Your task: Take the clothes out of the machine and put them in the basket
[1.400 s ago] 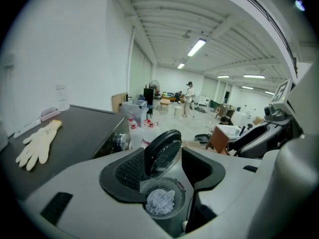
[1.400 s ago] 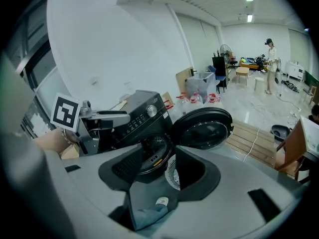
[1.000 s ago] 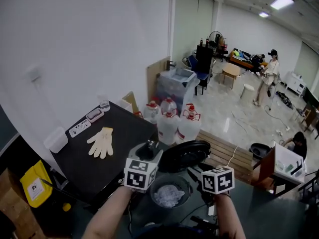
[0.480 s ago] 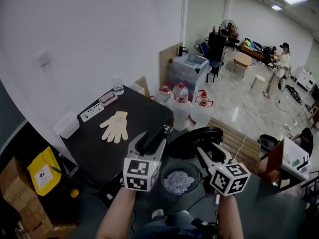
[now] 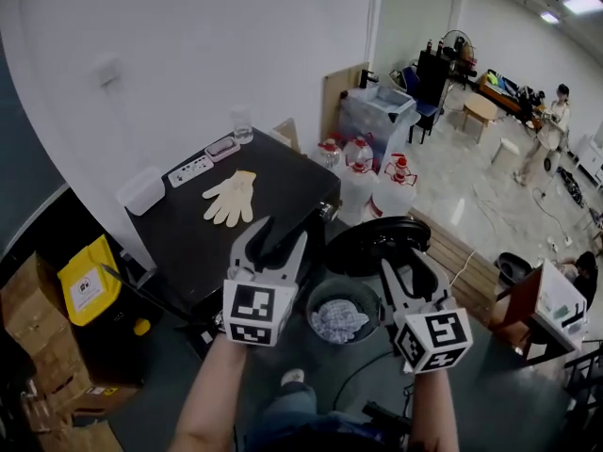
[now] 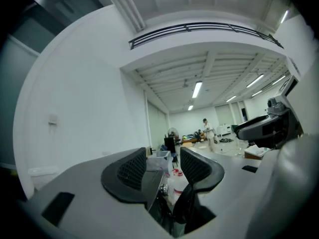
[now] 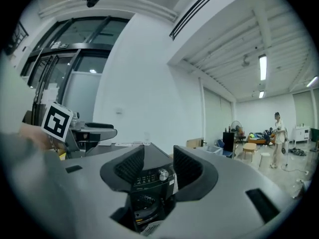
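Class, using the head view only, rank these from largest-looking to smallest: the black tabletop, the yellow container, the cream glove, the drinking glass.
1. black tabletop
2. yellow container, only slightly larger than the glove; it sits off the table, so distance makes this unsure
3. cream glove
4. drinking glass

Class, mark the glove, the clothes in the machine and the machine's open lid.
glove (image 5: 231, 197): head view, on the palm.
clothes (image 5: 339, 321): head view, middle of the pile.
lid (image 5: 377, 245): head view, centre of its dark face.
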`<state>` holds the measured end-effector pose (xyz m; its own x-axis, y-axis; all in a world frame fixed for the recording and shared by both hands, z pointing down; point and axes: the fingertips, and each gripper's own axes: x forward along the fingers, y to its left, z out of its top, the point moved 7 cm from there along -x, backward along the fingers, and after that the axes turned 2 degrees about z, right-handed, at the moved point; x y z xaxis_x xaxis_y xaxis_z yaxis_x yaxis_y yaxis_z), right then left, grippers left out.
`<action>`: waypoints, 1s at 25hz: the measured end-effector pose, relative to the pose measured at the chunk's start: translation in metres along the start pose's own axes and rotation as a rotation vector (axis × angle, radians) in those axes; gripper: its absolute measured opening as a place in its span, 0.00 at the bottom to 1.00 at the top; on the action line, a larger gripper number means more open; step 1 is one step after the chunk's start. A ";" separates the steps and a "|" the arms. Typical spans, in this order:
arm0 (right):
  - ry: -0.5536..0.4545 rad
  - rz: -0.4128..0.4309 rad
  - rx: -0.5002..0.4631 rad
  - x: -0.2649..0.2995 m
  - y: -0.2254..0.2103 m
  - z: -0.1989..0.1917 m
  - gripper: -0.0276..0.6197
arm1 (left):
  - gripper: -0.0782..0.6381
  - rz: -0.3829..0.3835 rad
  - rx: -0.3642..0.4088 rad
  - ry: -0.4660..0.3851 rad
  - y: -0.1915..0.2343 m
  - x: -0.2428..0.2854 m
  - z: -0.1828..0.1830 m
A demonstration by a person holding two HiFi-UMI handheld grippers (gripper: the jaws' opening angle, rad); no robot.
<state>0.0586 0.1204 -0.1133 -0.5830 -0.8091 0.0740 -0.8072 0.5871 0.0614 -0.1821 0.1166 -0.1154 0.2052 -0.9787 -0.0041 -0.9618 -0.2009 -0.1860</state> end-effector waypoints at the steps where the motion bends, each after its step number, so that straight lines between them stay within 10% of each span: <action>1: -0.012 0.004 -0.023 -0.009 0.000 0.001 0.32 | 0.41 0.013 0.006 -0.005 -0.005 -0.007 0.000; 25: -0.116 0.079 -0.134 -0.166 0.009 0.002 0.24 | 0.37 0.159 0.055 -0.061 -0.107 -0.173 0.030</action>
<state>0.1479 0.2606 -0.1269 -0.6571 -0.7532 -0.0309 -0.7433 0.6406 0.1930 -0.1090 0.3090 -0.1242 0.0634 -0.9932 -0.0974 -0.9721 -0.0394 -0.2314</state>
